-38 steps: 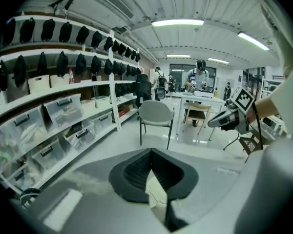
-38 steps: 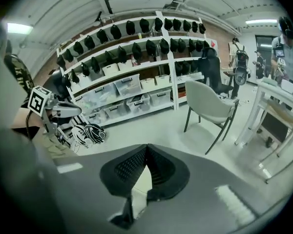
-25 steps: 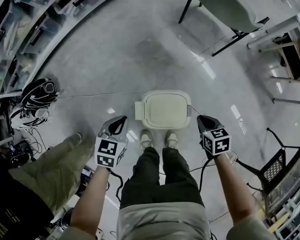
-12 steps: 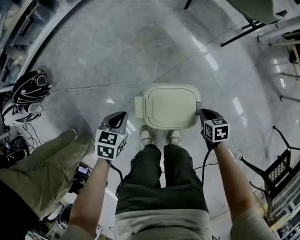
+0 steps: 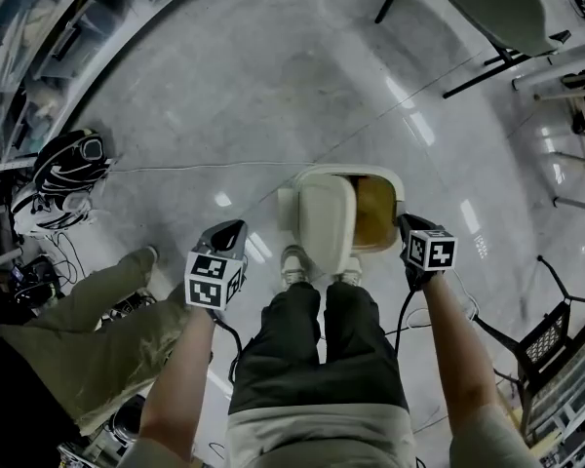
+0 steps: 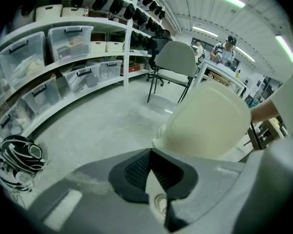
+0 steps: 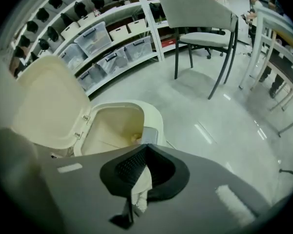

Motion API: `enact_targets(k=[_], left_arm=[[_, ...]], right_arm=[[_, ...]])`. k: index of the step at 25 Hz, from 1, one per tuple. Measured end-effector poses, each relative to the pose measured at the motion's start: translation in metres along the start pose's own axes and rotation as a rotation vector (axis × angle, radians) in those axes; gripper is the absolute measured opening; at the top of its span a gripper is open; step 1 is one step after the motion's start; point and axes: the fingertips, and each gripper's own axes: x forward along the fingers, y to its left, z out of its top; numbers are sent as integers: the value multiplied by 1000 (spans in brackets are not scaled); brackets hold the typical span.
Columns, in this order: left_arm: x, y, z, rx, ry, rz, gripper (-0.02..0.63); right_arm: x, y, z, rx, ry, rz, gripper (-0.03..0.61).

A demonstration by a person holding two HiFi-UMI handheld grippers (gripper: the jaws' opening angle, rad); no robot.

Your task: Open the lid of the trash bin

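The cream trash bin (image 5: 394,189) stands on the floor just in front of the person's shoes (image 5: 292,262). Its lid (image 5: 327,222) is swung up, showing the brownish inside (image 5: 375,213). My left gripper (image 5: 232,230) hangs left of the bin and apart from it, jaws shut; in the left gripper view its tips (image 6: 150,151) meet below the raised lid (image 6: 210,126). My right gripper (image 5: 407,224) is close beside the bin's right rim, jaws shut. The right gripper view looks past the gripper (image 7: 146,146) into the open bin (image 7: 154,116), with the lid (image 7: 49,106) to its left.
A black-and-white helmet (image 5: 63,178) lies on the floor at left, with a thin cable running from it toward the bin. Another person's legs (image 5: 88,325) are at lower left. A chair (image 5: 497,8) stands beyond the bin. Shelves with plastic boxes (image 6: 63,48) line the left wall.
The bin's lid, flat and closed in both earlier frames, has swung up and now stands open. Both grippers kept roughly their places beside the bin.
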Motion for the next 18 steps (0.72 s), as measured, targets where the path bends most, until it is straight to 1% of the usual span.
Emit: enact_targets(k=[2,5,7,8,11,15,18], left_arm=[[-15,6,5,-27,-20,22,3],[-39,14,15,-74,-46,49,3],[-59,13,20,-88,-49,58,3],[-71,11,24,-78,-50,61,3],[-103,1,44,-18,-67,64,3],[-141,-14,89,11,-152,62,3],[-183,-21,120,25,-203,68,3]], right_arm=[[-9,4,5,21,-1,-7,4],[-33,16,24,18,-38,1,5],[-56,29,33,26,-61,12,5],[-71,37,37,29,-72,16,3],[-116,62,55,22,-120,24,4],[-178,90,97,-4,-231,43,4],[-228,121,123,-17,-311,73,3]])
